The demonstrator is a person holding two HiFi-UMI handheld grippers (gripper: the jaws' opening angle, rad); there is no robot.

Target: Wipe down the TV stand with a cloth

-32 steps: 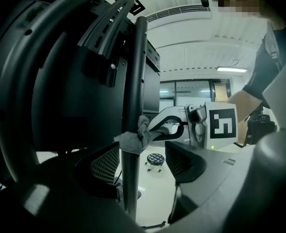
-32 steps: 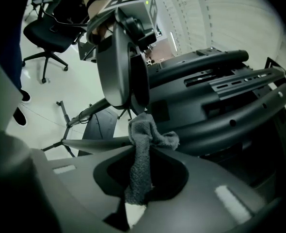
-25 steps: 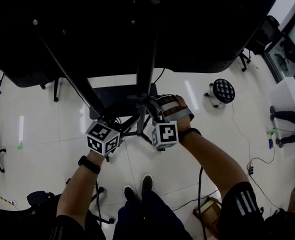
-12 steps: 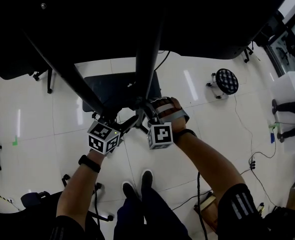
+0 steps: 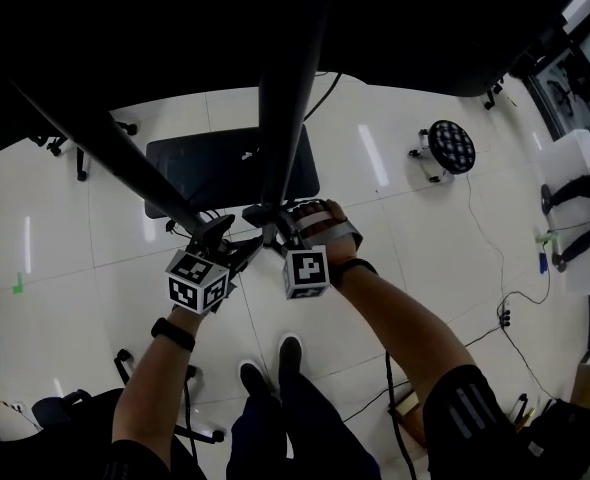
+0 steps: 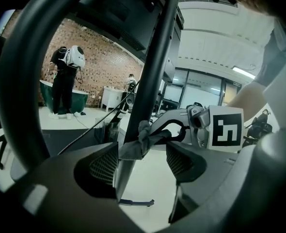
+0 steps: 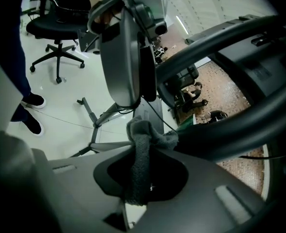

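The black TV stand's central pole (image 5: 285,98) rises from a dark base plate (image 5: 215,168) on the white floor. My right gripper (image 5: 275,218) is shut on a grey cloth (image 7: 140,154), which is bunched against the pole (image 6: 152,72). The cloth (image 6: 143,140) shows as a knot on the pole in the left gripper view, with the right gripper (image 6: 182,127) behind it. My left gripper (image 5: 218,236) stands open close beside it. The pole runs through its gap near the left pad. A slanted black strut (image 5: 115,148) passes just left of it.
The TV's dark bulk fills the top of the head view. A round stool (image 5: 447,148) and floor cables (image 5: 485,268) lie to the right, a white desk (image 5: 575,218) beyond. My shoes (image 5: 275,363) stand below the grippers. A person (image 6: 65,81) stands far off.
Both grippers have drifted slightly left in the head view and stay at the pole. The cloth is still pinched in the right gripper. The stand's base has slid up in the view.
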